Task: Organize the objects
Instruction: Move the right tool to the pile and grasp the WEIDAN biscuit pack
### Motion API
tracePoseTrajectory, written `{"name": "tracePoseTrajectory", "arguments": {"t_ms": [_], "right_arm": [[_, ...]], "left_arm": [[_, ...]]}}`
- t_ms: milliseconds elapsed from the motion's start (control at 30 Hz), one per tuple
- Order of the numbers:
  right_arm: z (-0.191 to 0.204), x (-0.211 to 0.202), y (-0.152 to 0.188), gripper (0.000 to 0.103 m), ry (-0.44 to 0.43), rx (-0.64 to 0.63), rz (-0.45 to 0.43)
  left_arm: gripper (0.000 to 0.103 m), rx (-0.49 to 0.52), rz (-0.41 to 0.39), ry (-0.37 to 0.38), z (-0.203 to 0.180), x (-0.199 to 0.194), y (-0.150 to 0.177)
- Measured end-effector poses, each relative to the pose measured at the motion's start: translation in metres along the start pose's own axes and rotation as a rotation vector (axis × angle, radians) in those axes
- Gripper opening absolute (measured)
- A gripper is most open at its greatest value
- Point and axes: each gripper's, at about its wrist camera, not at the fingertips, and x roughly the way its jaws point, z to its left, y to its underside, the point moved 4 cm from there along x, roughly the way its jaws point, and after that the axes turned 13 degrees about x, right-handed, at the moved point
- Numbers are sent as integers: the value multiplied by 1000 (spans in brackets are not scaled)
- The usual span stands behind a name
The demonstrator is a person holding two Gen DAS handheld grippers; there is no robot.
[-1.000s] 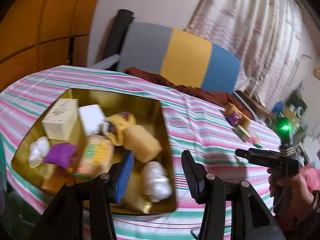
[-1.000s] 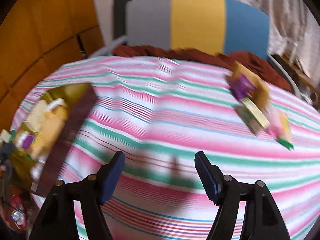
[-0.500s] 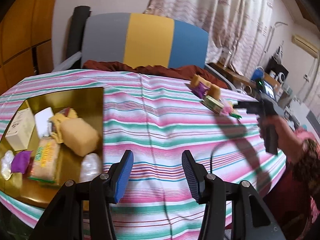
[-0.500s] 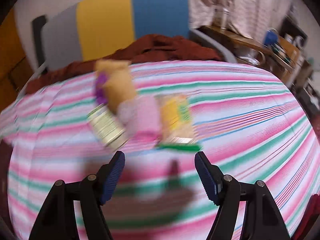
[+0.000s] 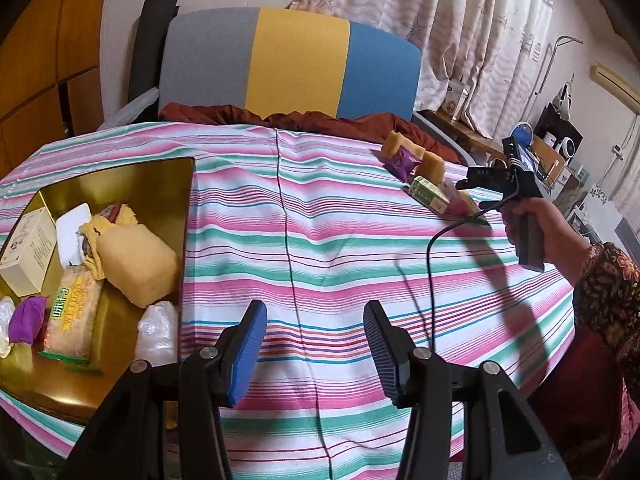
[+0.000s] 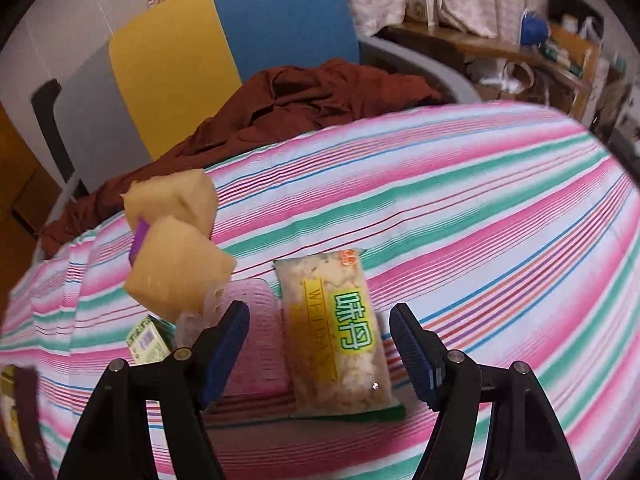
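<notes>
My right gripper (image 6: 320, 340) tips steeply down over the striped tablecloth (image 6: 460, 220), jaws spread and empty on either side of the snack packet (image 6: 340, 340) lying flat beneath them. My left gripper (image 5: 314, 348) angles down above bare cloth, jaws apart and empty, beside the gold tray (image 5: 120, 184).
</notes>
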Motion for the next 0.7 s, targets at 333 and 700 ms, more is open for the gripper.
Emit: {"name": "tracePoseTrajectory", "arguments": {"t_ms": [333,700], "right_arm": [[-9,8,26,56,120,-149,42],[1,-24,84,49,72,-235,114]], "left_arm": [[51,33,3,21,-14,5,-3],[51,-13,8,74,-18,26,-26]]}}
